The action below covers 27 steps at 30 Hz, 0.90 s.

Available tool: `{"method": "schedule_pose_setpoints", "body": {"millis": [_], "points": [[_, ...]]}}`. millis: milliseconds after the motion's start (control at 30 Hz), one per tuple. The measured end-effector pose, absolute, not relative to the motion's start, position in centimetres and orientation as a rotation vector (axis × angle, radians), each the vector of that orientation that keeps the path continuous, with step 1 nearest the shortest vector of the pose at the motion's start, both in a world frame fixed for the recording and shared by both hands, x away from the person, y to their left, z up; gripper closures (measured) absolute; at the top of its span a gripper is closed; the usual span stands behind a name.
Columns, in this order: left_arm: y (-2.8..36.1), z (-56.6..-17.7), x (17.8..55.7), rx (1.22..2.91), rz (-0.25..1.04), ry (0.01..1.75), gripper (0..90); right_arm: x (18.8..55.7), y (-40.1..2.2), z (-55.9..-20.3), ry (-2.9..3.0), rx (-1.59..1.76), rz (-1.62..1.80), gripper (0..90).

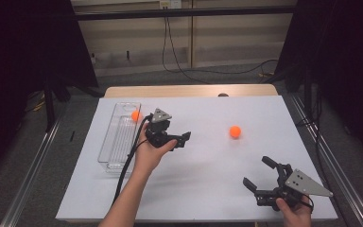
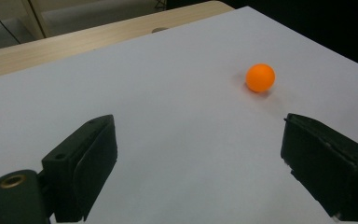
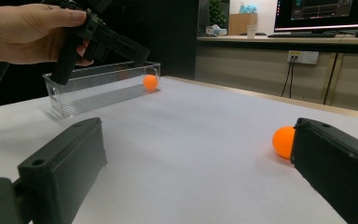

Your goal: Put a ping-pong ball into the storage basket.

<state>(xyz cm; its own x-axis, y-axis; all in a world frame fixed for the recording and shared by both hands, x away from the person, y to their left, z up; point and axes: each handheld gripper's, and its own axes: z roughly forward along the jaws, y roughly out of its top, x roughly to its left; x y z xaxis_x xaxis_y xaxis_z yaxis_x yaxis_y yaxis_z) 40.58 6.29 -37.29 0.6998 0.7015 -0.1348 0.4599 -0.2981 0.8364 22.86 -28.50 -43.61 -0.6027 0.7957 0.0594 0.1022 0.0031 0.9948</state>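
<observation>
fig.: my left gripper (image 1: 182, 140), jaws apart & empty, faces the loose orange ball (image 1: 235, 132) on the white surface (image 1: 208, 179), ahead & to its right. right gripper (image 1: 259, 174), also released, sits farther back; left is nearer.

Left hand-held gripper (image 1: 182, 140) hangs raised, jaws wide apart; right hand-held gripper (image 1: 259, 174) sits low, gaping.

White sheet (image 1: 208, 189) spread over a wooden tabletop (image 1: 189, 90); black cable (image 1: 167, 42) down the far wall, monitor (image 3: 324, 14) on a distant desk, wall socket (image 3: 303, 57) below
</observation>
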Motion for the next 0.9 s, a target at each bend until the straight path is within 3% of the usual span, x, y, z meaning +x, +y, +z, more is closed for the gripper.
{"method": "schedule_pose_setpoints", "body": {"millis": [900], "points": [[3.7, -38.2, 40.5, 1.977, 0.291, 0.843, 10.7, 22.8, -28.5, -43.6, 1.745, 0.923, 1.648, 2.5]]}}
